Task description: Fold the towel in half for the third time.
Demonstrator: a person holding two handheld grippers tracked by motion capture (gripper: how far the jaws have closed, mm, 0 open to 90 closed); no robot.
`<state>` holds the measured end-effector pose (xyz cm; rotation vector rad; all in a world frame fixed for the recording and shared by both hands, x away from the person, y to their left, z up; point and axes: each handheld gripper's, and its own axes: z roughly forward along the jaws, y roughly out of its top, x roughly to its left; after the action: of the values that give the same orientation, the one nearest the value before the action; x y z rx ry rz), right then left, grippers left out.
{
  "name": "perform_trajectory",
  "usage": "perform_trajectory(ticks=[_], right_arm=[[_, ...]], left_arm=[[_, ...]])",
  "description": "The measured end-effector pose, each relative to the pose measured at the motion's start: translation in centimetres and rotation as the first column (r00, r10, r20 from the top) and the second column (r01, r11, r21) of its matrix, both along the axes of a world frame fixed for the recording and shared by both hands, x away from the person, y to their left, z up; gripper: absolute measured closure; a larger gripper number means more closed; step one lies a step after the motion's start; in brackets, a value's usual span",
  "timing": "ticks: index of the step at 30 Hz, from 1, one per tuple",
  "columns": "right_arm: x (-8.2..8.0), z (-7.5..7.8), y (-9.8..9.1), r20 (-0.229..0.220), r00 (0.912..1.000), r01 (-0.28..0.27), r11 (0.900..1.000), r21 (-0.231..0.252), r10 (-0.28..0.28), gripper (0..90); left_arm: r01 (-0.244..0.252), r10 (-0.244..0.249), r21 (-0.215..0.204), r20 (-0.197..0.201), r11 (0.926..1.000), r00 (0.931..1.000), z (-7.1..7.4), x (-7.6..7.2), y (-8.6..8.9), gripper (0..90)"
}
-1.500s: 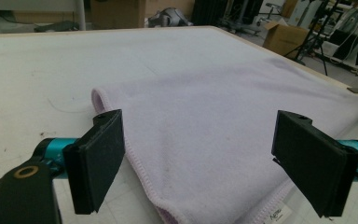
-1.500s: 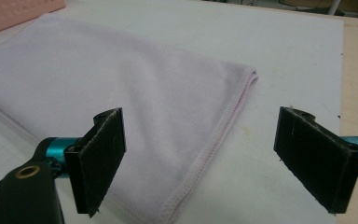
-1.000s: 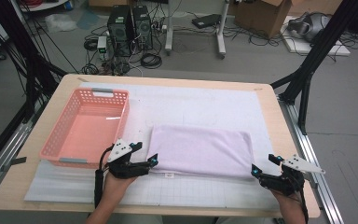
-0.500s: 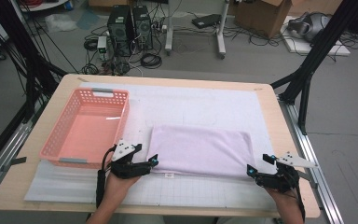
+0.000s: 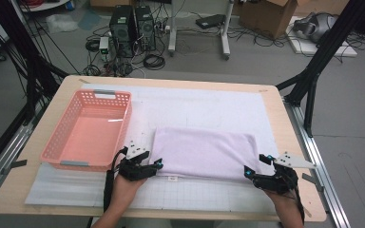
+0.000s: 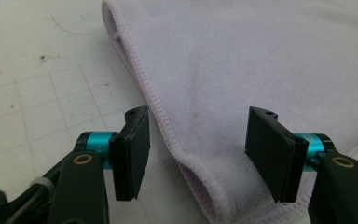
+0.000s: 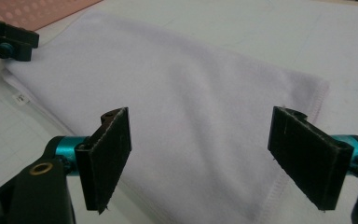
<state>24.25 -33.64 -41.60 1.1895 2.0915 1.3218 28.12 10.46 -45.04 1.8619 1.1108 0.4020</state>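
Observation:
A folded pale lilac towel [image 5: 204,152] lies flat on the white gridded mat [image 5: 195,194]. My left gripper [image 5: 157,166] sits at the towel's near left corner. In the left gripper view the towel's hemmed folded edge [image 6: 182,154] runs between the jaws, which have just been closing; the pads [image 6: 130,154] stand apart from the cloth, so my left gripper [image 6: 198,135] is open. My right gripper [image 5: 254,165] is at the near right corner. Its jaws have just been closing a little and still stand wide, open over the towel [image 7: 182,93] corner.
A pink plastic basket [image 5: 88,130] stands empty at the left of the mat, just beyond my left hand. A small white label [image 5: 172,179] sticks out from the towel's near edge. The wooden table's front edge [image 5: 171,213] runs close under both hands.
My right gripper has slid left, towards the towel's near right corner. My left hand has stayed in place at the near left corner.

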Motion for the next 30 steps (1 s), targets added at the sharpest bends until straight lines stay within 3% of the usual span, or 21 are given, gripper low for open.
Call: perform_trajectory(ticks=[5, 9, 13, 17, 21, 26, 30], right_arm=[[0.7, 0.5, 1.1, 0.011, 0.9997, -0.024, 0.9997, 0.003, 0.024, 20.3], [1.7, 1.0, 2.5, 0.017, 0.9987, -0.048, 0.9988, 0.008, 0.048, 20.3], [3.1, 1.3, 4.1, 0.008, 0.9977, -0.067, 0.9977, 0.007, 0.067, 20.3], [5.0, 1.4, 6.2, -0.017, 0.9943, -0.105, 0.9943, -0.018, 0.105, 20.3], [7.1, 1.8, 8.4, -0.027, 0.9894, -0.144, 0.9888, -0.039, 0.143, 20.3], [9.9, 2.0, 10.7, -0.064, 0.9863, -0.154, 0.9877, -0.027, 0.152, 18.2], [12.2, 1.7, 12.8, -0.104, 0.9787, -0.184, 0.9809, -0.063, 0.177, 18.2]], left_arm=[[0.008, -0.007, 0.012, -0.054, 0.9999, 0.9985, -0.2, 0.1, 0.1, 44.4], [0.033, -0.031, 0.032, -0.046, 0.9989, 0.9985, -0.2, -0.2, -0.3, 54.0], [0.033, -0.032, 0.014, -0.062, 0.9994, 0.9976, -0.2, -0.1, -0.2, 61.7], [0.046, -0.047, -0.020, -0.080, 0.9988, 0.9957, -0.3, 0.0, -0.1, 76.7], [0.049, -0.050, -0.017, -0.076, 0.9986, 0.9959, -0.3, 0.0, -0.2, 78.8], [0.047, -0.049, -0.024, -0.075, 0.9986, 0.9960, -0.2, -0.2, -0.1, 79.3], [0.039, -0.046, -0.066, -0.097, 0.9970, 0.9942, -0.3, -0.1, 0.3, 79.4]])
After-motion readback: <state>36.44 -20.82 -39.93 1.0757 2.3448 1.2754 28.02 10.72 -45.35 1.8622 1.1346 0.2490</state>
